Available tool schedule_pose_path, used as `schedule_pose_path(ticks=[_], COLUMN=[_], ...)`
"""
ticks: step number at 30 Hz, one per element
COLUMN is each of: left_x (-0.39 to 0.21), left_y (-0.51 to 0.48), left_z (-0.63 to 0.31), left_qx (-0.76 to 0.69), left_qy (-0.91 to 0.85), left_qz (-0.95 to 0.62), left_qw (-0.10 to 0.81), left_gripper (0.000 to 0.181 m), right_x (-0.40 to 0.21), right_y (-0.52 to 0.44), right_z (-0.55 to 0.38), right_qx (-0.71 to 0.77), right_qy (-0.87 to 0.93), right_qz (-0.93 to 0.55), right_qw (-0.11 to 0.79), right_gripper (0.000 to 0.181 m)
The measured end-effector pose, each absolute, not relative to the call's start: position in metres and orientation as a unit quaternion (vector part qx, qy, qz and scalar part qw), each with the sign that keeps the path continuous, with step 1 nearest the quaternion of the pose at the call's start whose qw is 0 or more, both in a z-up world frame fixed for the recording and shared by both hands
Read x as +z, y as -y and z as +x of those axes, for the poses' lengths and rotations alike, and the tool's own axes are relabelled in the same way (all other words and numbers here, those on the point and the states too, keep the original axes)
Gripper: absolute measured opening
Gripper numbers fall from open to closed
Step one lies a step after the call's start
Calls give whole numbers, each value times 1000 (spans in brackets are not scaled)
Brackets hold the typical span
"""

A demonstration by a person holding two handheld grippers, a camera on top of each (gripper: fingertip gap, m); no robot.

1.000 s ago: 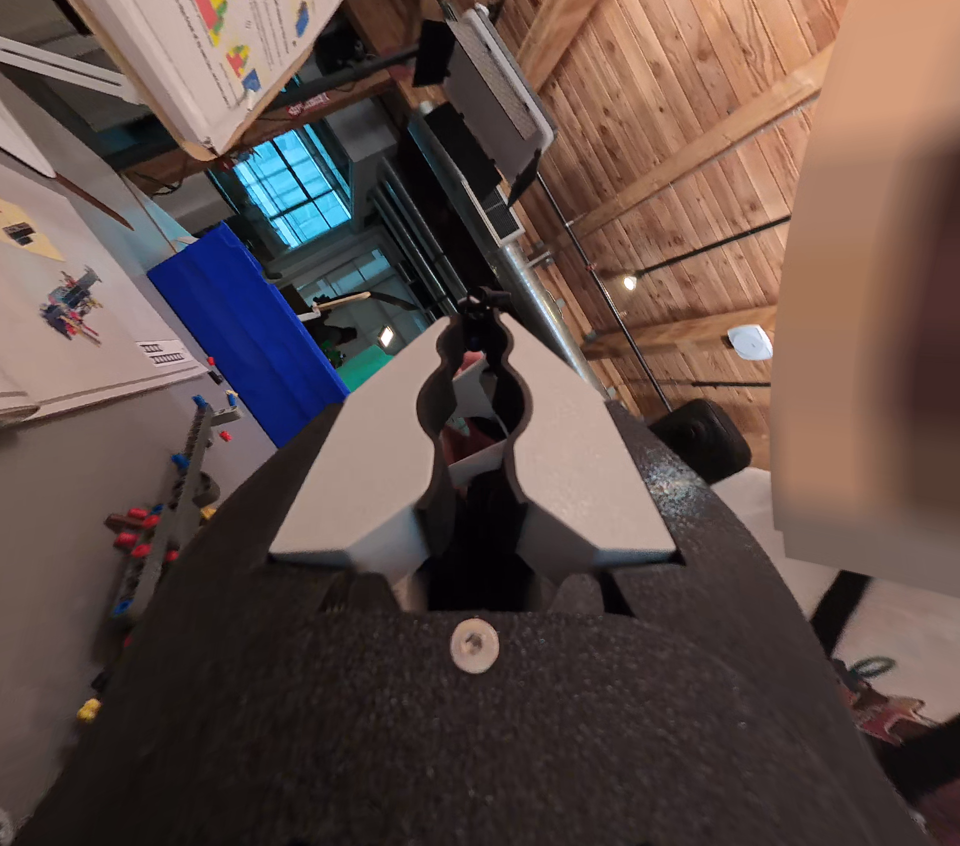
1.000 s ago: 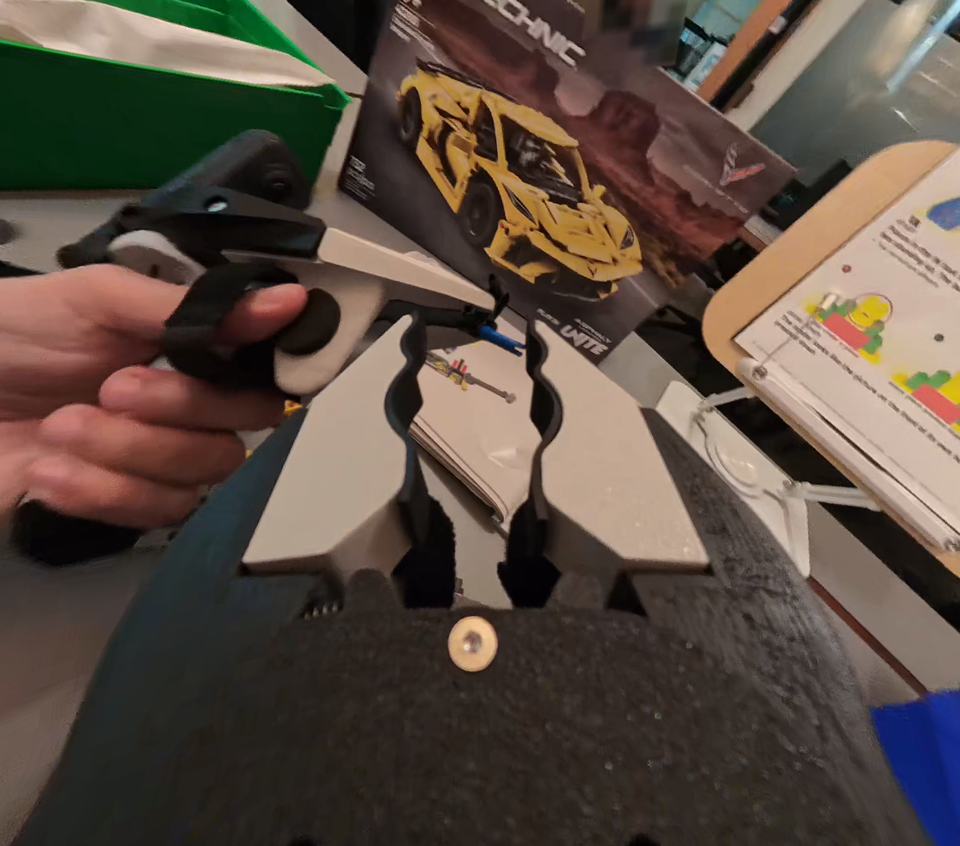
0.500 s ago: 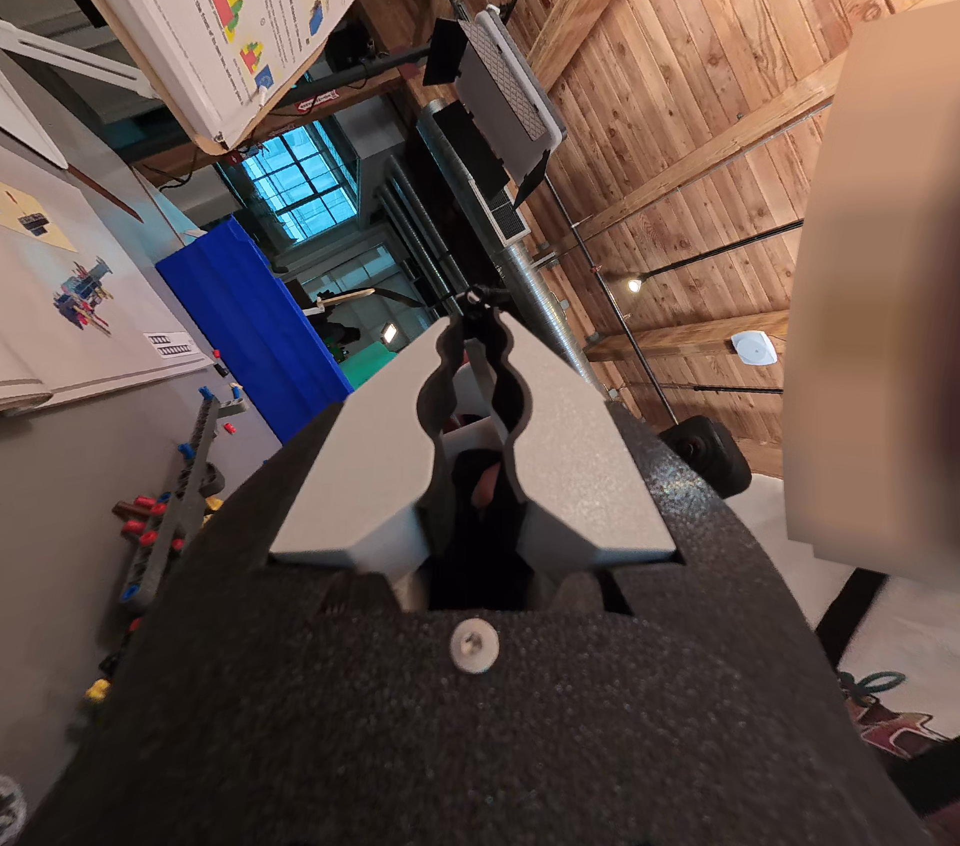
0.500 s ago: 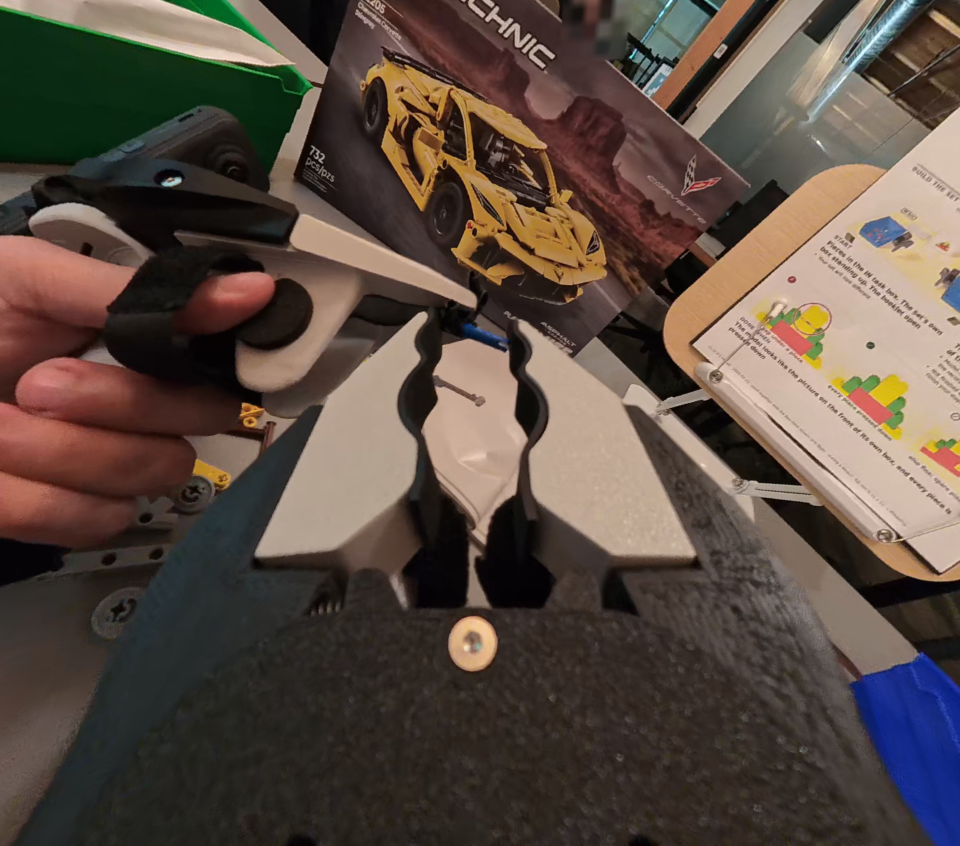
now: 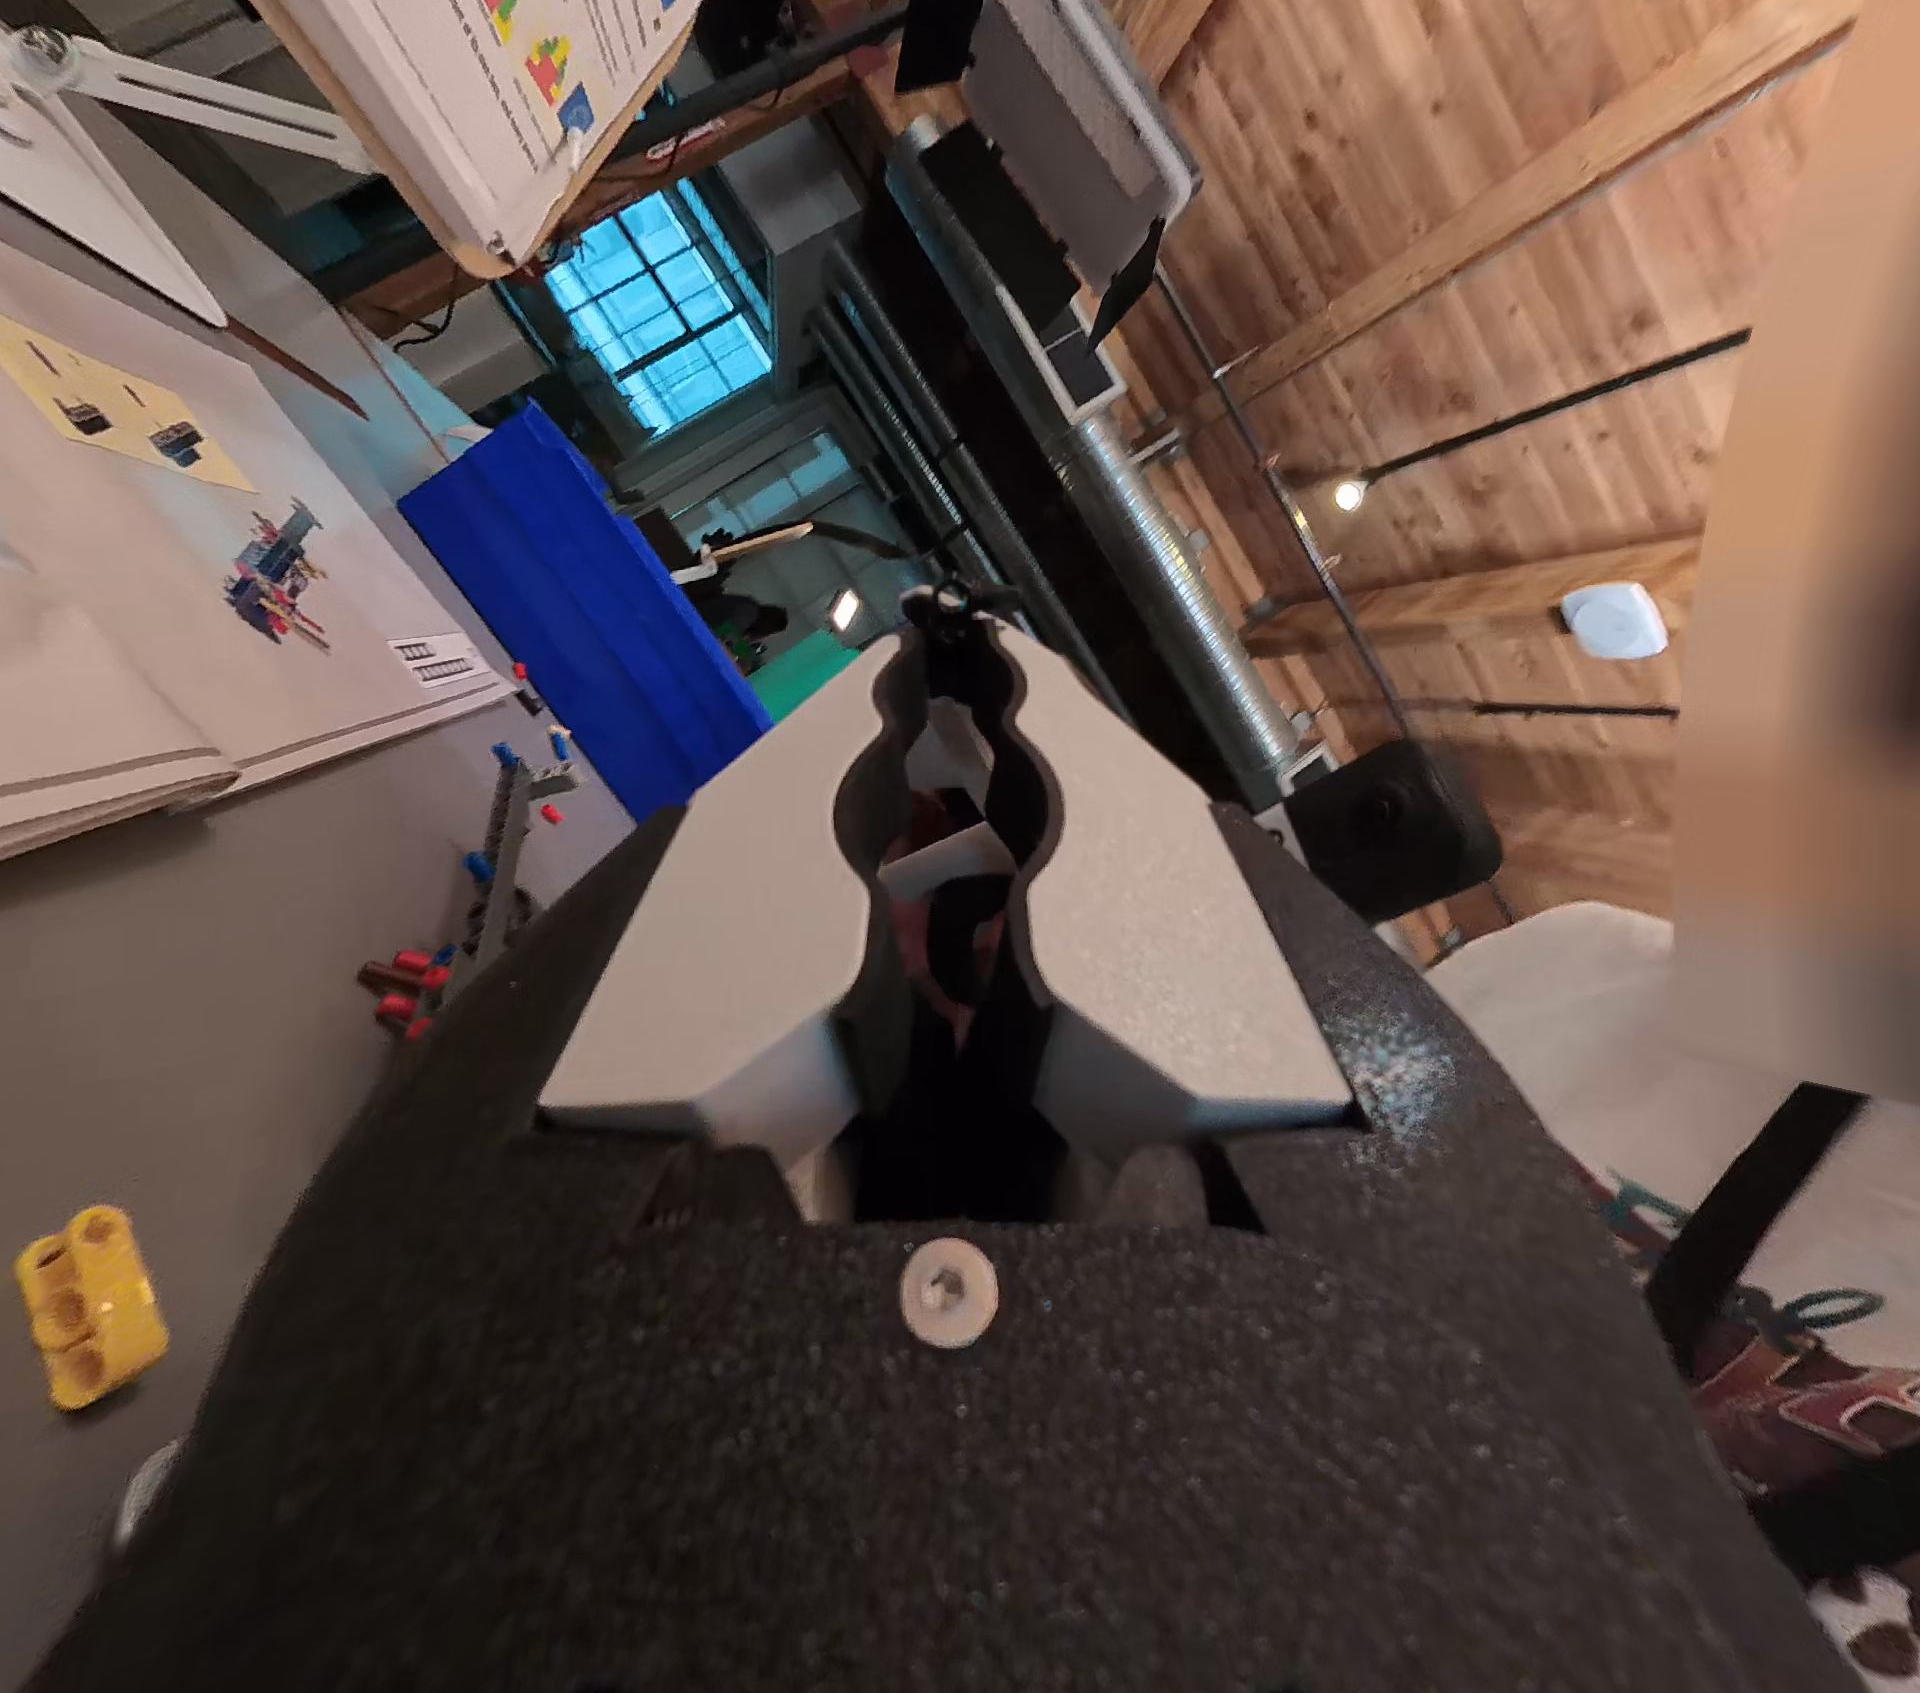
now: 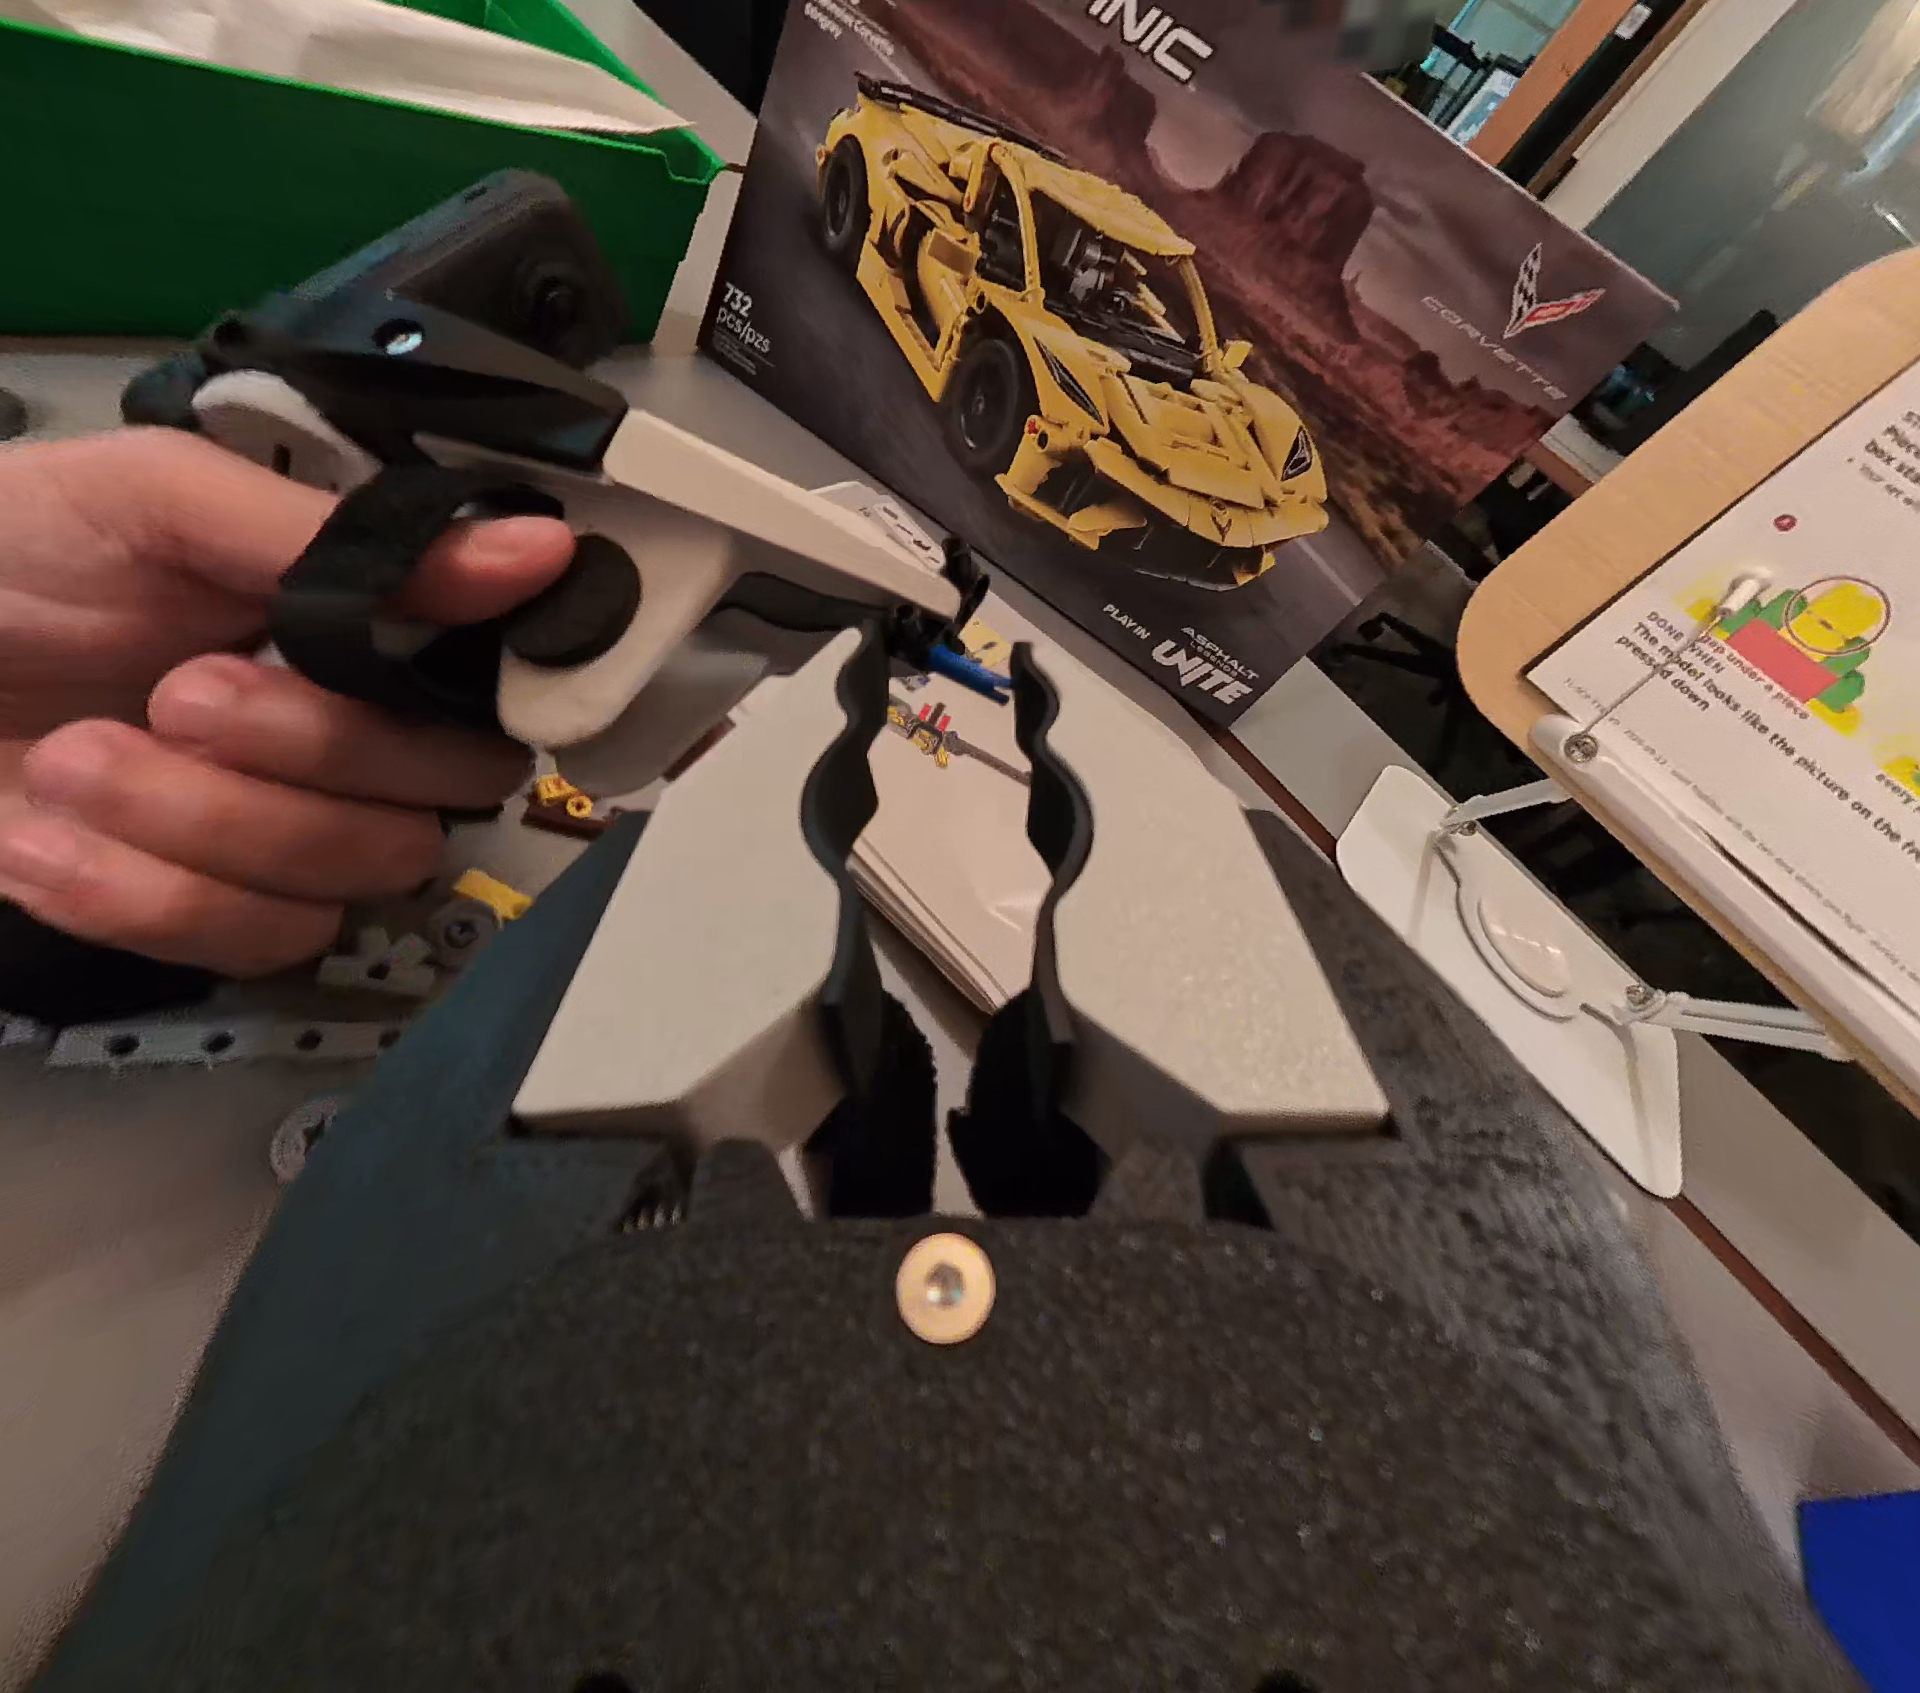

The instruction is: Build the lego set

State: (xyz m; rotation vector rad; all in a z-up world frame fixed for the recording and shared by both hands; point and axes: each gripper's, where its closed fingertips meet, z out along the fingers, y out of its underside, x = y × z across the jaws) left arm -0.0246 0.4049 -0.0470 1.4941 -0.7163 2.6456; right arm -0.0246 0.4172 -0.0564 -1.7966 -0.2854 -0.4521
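A small black piece with a blue pin [image 6: 961, 664] is pinched at the tip of the left claw [image 6: 935, 594], raised above the worktop [image 6: 125, 1248] and lying level, pointing right. A hand [image 6: 208, 687] grips its handle, one finger through a black strap. The right claw [image 6: 940, 661] meets it head-on, its fingers parted on either side of the blue pin, holding nothing. In the left wrist view, the left claw [image 5: 961, 646] is rolled sideways, nearly closed on the black piece [image 5: 945, 604]. Loose grey beams [image 6: 208, 1041] and a yellow connector [image 5: 88, 1305] lie on the worktop; the set's box [image 6: 1143, 272] stands behind.
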Motion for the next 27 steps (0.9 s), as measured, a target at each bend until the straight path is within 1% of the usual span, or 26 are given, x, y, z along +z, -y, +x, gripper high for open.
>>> schedule_pose_path(ticks=[4,7,10,12,13,15,17,20,24,26,27], left_x=[-51,-52,-52,-51,-51,-53,-49,-44,-45,-48,-50], left_y=[-390,-380,-377,-382,-384,-377,-373,-377,-384,-382,-377], left_z=[-27,-29,-29,-29,-29,-31,-32,-35,-35,-34,-34], left_qx=[825,807,805,810,811,801,797,804,795,784,780], left_qy=[305,358,367,351,349,381,398,390,397,413,424], left_qz=[476,469,466,469,470,463,454,446,454,457,454], left_qw=[26,7,2,0,0,-12,-38,-41,-59,-72,-70], left_gripper=[7,6,6,6,6,6,6,6,6,6,6], right_x=[-61,-60,-60,-64,-64,-57,-58,-65,-122,-128,-129], right_y=[-402,-393,-389,-386,-385,-381,-369,-333,-262,-246,-244], right_z=[-26,-27,-28,-26,-25,-22,-20,-11,25,11,5], right_qx=[-180,-161,-189,-213,-223,-219,-173,-62,73,149,154], right_qy=[210,243,266,278,276,240,219,190,112,90,84], right_qz=[-771,-768,-763,-763,-761,-760,-781,-812,-900,-892,-888], right_qw=[574,570,558,544,544,563,558,549,415,417,426], right_gripper=[22,22,21,5,5,28,27,26,23,17,17])
